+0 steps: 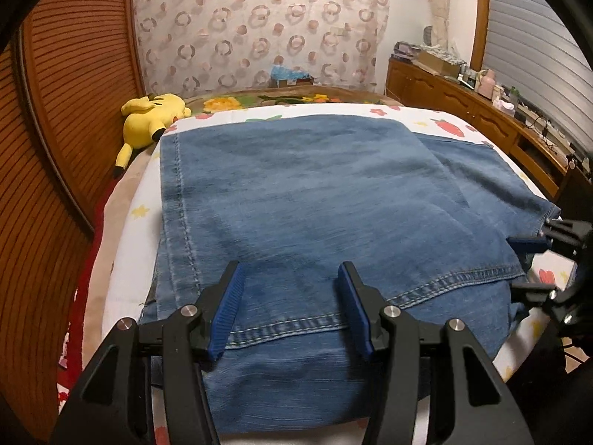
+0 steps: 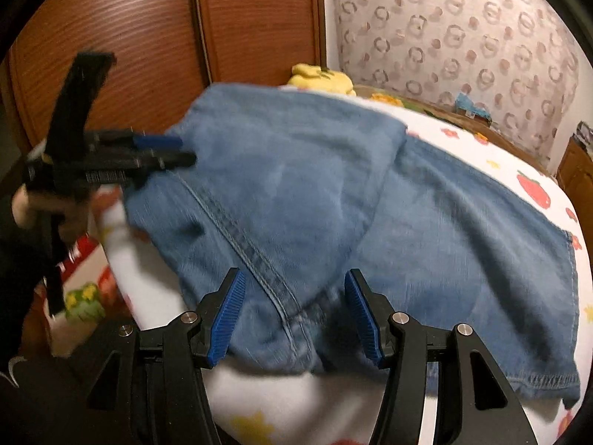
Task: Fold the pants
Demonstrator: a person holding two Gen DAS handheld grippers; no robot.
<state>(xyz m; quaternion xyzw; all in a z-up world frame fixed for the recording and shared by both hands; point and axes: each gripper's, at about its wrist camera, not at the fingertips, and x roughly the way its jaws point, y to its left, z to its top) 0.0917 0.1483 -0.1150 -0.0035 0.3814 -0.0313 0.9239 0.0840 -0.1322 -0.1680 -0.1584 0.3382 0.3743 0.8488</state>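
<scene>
ribbed blue gripper pads (image 1: 229, 309) over soft folded denim pants (image 1: 315, 193)

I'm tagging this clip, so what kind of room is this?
Most likely a bedroom: the jeans lie on a bed with a strawberry-print sheet, a yellow plush toy sits at its edge, and a cluttered wooden sideboard lines the wall.

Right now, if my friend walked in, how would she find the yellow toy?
Start at the bed with the white fruit-and-flower blanket where the folded blue denim pants lie. Go to the far corner by the brown slatted wooden wardrobe. The yellow plush toy with black-tipped ears lies there, off the pants; it is the only soft, bright yellow stuffed thing around.
</scene>
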